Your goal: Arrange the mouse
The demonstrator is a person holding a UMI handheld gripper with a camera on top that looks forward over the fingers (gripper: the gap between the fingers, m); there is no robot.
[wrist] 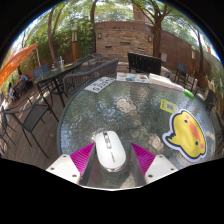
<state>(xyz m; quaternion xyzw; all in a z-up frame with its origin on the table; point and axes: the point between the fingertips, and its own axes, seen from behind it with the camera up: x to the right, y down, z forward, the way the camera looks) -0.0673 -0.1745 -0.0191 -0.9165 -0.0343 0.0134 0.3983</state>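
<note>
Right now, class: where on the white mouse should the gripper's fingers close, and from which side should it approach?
Grip the white mouse across its two long flanks, coming from its rear end. It lies lengthwise on the glass table between the open gripper fingers, a gap showing at each side, so its narrower width probably suits their span.

No text, brand, number or sign can be read anywhere; the white mouse (110,150) shows no legible logo on its back; beyond the mouse, at the far left of the round glass table (130,105), a white sheet (100,85) carries dark print too small to make out; to the right of the mouse, the yellow duck-shaped mat (186,132) bears only a face drawing, no lettering; the dark monitor (144,64) beyond the mouse at the table's far edge shows a blank screen.
</note>
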